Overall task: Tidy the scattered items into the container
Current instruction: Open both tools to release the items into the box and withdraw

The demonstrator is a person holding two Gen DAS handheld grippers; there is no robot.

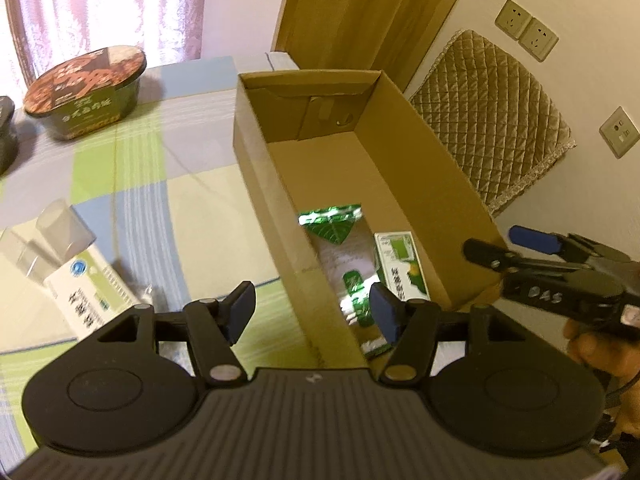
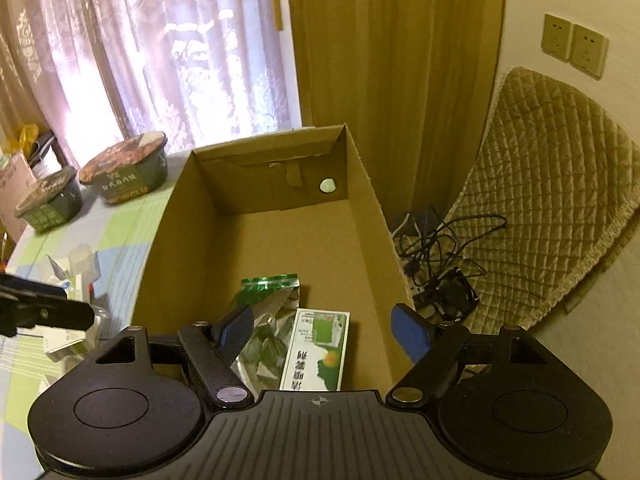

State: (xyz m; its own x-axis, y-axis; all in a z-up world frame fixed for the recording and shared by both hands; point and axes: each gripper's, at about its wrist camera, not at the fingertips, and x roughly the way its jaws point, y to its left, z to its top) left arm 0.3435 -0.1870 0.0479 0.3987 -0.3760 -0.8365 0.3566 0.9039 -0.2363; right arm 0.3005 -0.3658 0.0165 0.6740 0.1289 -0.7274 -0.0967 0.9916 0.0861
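Observation:
An open cardboard box (image 1: 256,168) (image 2: 168,236) stands on the checked tablecloth. Inside it lie a green foil packet (image 1: 332,226) (image 2: 268,292) and a small white-and-green carton (image 1: 400,264) (image 2: 316,356). My left gripper (image 1: 312,308) is open and empty, straddling the box's near left wall. My right gripper (image 2: 324,332) is open and empty above the box's near end; it also shows at the right edge of the left wrist view (image 1: 516,246), held by a hand. A white-and-green carton with clear plastic packaging (image 1: 80,280) (image 2: 68,292) lies on the cloth left of the box.
Two instant noodle bowls (image 1: 86,92) (image 2: 128,172) (image 2: 50,204) stand at the table's far left. A quilted chair back (image 1: 488,120) (image 2: 540,200) is right of the box, with tangled cables and a small fan (image 2: 444,264) on the floor. Curtains and a wooden door stand behind.

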